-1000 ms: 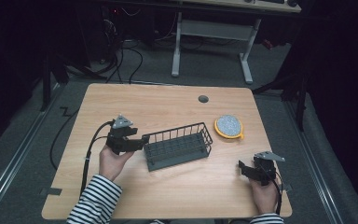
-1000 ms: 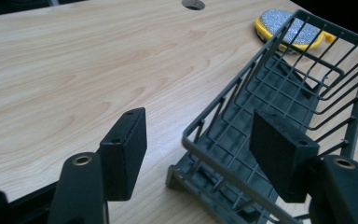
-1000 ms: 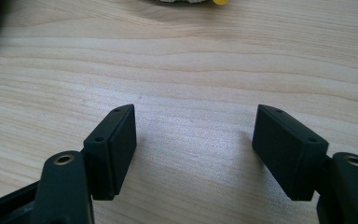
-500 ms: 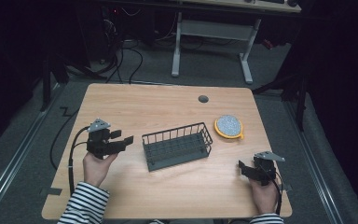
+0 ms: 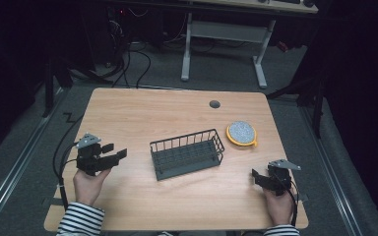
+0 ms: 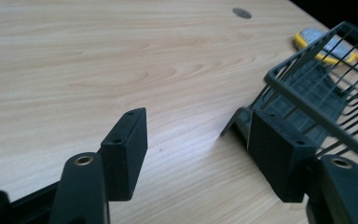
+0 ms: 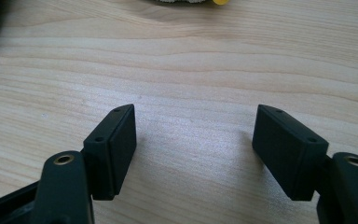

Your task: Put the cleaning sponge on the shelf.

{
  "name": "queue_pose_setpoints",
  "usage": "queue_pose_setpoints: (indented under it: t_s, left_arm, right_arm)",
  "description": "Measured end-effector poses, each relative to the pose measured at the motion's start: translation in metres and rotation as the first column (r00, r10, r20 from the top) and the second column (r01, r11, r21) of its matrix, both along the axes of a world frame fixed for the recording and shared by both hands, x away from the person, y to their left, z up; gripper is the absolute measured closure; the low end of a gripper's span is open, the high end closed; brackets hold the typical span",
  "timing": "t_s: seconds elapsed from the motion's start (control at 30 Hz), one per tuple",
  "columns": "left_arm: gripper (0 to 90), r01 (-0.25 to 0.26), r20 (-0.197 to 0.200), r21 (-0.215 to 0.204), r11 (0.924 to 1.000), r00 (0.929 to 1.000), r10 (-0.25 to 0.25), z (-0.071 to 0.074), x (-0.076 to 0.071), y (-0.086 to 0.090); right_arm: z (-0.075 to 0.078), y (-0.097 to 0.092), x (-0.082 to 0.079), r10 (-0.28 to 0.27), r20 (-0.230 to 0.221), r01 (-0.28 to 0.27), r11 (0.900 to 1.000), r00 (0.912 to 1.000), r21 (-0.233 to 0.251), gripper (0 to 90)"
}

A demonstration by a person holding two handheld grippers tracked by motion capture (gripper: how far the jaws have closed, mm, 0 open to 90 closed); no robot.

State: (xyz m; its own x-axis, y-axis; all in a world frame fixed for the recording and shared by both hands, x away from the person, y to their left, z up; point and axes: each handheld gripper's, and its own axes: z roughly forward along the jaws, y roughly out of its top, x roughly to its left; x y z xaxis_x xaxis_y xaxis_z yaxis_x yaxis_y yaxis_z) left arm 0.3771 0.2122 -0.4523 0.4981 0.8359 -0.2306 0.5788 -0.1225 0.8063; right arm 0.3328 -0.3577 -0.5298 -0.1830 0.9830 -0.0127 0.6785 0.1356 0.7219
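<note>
Both tools idle, left tool (image 5: 109, 156) and right tool (image 5: 259, 178) gaping, empty, apart from wire basket (image 5: 187, 153) mid-counter (image 5: 142, 110); likely next: reach for something.

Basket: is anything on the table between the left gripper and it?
Nothing visible. Bare tabletop lies between the open left gripper and the basket; in the left gripper view the basket's near end sits just past the right-hand jaw. The yellow-rimmed disc lies beyond the basket.
</note>
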Motion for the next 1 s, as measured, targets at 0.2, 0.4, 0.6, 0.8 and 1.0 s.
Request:
queue_pose_setpoints:
  t_s: [0.2,0.4,0.6,0.8,1.0]
  left_arm:
    - [36.4,-0.04,-0.02,0.005,0.9992,0.999,0.04,-0.013,-0.007,0.007]
    - [36.5,-0.053,-0.045,0.033,0.998,0.9975,0.055,-0.03,-0.01,0.007]
    - [36.5,-0.071,-0.077,0.054,0.996,0.9942,0.075,-0.047,-0.01,0.008]
    - [36.8,-0.088,-0.087,0.087,0.9923,0.9916,0.096,-0.06,-0.007,0.007]
    - [36.5,-0.106,-0.07,0.14,0.9845,0.9907,0.116,-0.068,0.001,0.004]
  right_arm:
    - [0.0,0.0,0.0,0.0,0.0,0.0,1.0,1.0,0.0,30.4]
    - [0.0,0.0,0.0,-0.001,-0.002,0.001,1.0,1.0,-0.002,30.4]
    - [0.0,0.0,0.0,-0.001,-0.001,0.001,1.0,1.0,-0.003,30.4]
    - [0.0,0.0,0.0,-0.001,0.001,0.001,1.0,1.0,-0.003,30.4]
    - [0.0,0.001,0.0,0.007,0.002,-0.007,1.0,1.0,-0.005,30.4]
